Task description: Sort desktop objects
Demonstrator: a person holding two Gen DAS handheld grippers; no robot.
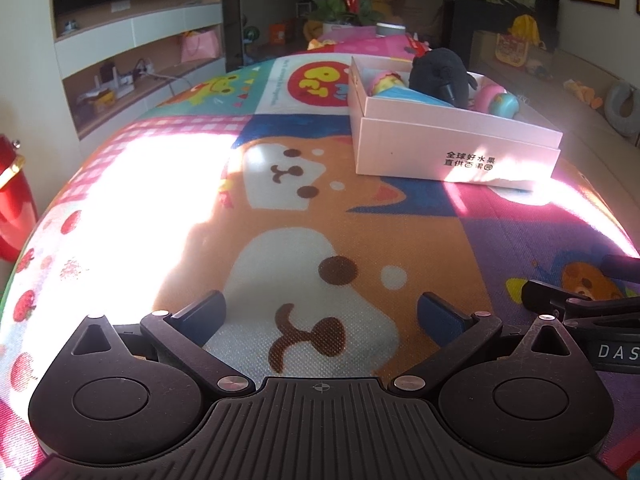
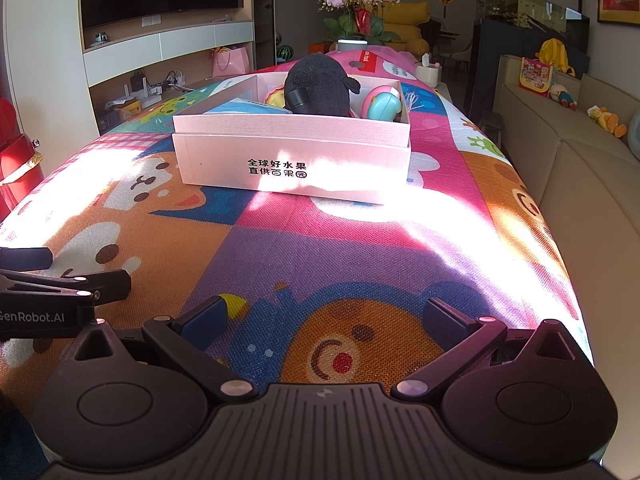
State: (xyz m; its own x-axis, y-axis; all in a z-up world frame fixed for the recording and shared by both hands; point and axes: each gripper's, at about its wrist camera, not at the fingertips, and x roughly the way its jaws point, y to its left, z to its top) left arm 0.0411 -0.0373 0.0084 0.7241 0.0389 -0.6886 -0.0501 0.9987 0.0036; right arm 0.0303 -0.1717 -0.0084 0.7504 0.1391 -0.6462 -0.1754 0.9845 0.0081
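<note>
A pink cardboard box (image 1: 456, 148) (image 2: 292, 160) stands on the cartoon-print mat (image 1: 312, 208) (image 2: 320, 248). In it lie a black plush toy (image 1: 440, 74) (image 2: 320, 88), a teal and pink round toy (image 1: 502, 104) (image 2: 384, 104), a light blue flat item (image 1: 408, 98) (image 2: 248, 107) and a pink and yellow toy (image 1: 386, 80) (image 2: 276, 96). My left gripper (image 1: 322, 312) is open and empty, low over the mat, well short of the box. My right gripper (image 2: 326, 318) is open and empty, also near the mat's front. Each gripper shows at the edge of the other's view.
A potted orchid (image 2: 360, 8) and a grey can (image 2: 352, 45) stand at the mat's far end. A beige sofa (image 2: 580, 152) with toys runs along the right. A TV shelf unit (image 2: 160, 52) is on the left, with a red object (image 1: 12, 200) near it.
</note>
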